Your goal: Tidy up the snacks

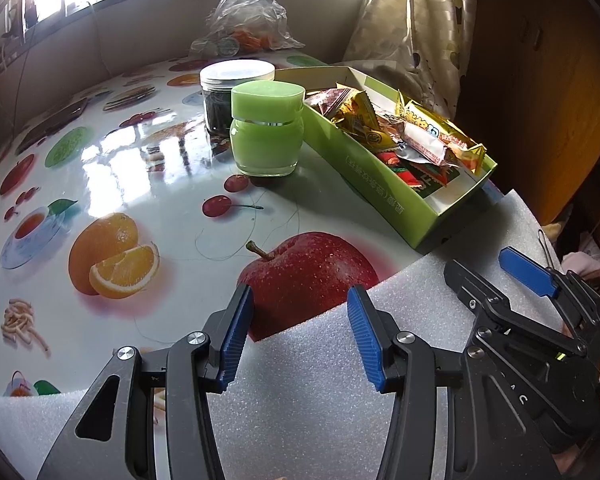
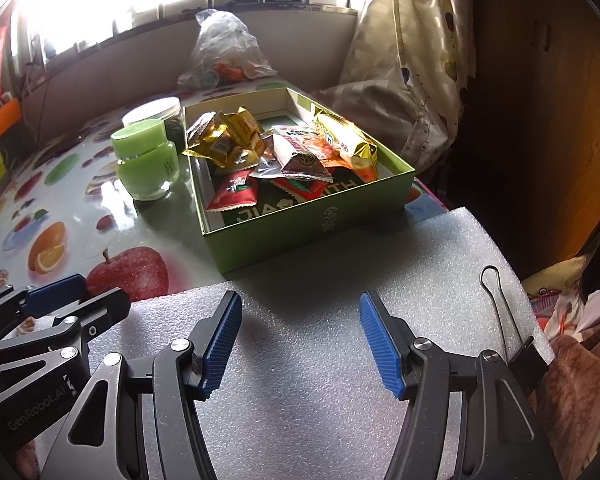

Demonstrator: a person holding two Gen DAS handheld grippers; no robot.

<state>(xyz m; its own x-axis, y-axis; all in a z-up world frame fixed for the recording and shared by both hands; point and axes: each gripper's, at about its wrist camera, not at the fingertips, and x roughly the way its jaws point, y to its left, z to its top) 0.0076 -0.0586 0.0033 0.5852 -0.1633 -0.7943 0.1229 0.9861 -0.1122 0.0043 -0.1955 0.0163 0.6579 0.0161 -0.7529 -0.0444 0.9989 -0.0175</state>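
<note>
As we look down past our two grippers, both stand apart from the snacks with nothing between their jaws — the left gripper (image 1: 300, 300) sits about half open over the edge of the white foam sheet (image 1: 300, 420), and the right gripper (image 2: 300, 308) is spread wider above that same foam, holding nothing.

Just beyond the foam we reach the green box (image 2: 312, 216), lid off, resting on the fruit-print table (image 1: 140, 184). Inside it we see the snacks (image 2: 284, 152) in a loose heap: gold-wrapped sweets toward the left wall, red packets near the front, a long yellow bar along the right side, a silver-and-brown sachet in the middle. No wrapper lies loose on the table or the foam as far as we can see, so we judge the gathering largely done. What may be left is tidying the pile or closing the box, though no lid shows.

Just beside the box's left wall stands a green jar (image 1: 266, 128), lid on, contents hidden. Behind it, a clear jar with a white lid (image 1: 236, 92) holds something dark. Furthest back, a plastic bag (image 1: 244, 16) slumps by the wall — orange bits and round lids show through, still unsorted.
</note>
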